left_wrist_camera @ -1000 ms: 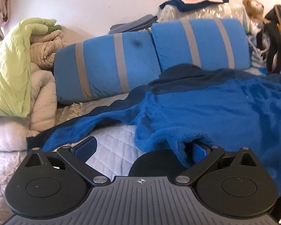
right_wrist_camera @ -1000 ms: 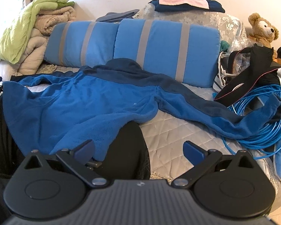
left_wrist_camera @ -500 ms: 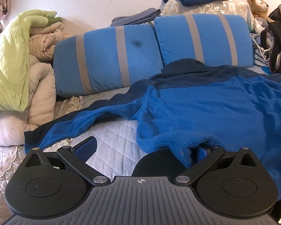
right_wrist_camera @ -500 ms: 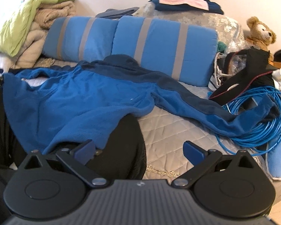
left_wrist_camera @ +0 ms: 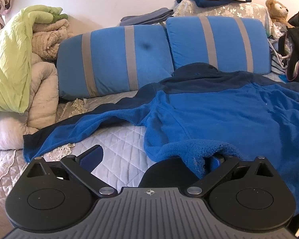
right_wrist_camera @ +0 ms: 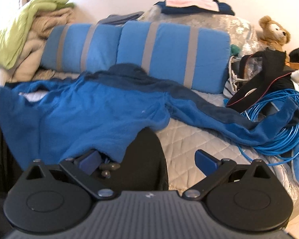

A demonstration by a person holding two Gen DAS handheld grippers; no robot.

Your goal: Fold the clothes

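I've drawn the blue fleece jacket toward me, flattening it; my left gripper and right gripper gape wide, hem draped over one finger each, unclamped

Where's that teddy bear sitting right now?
The teddy bear sits at the far right of the bed in the right wrist view, against the wall, beside the lace-covered pile and just behind the black bag.

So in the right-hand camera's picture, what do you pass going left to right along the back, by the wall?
Green blanket → left blue cushion → right blue cushion → teddy bear.
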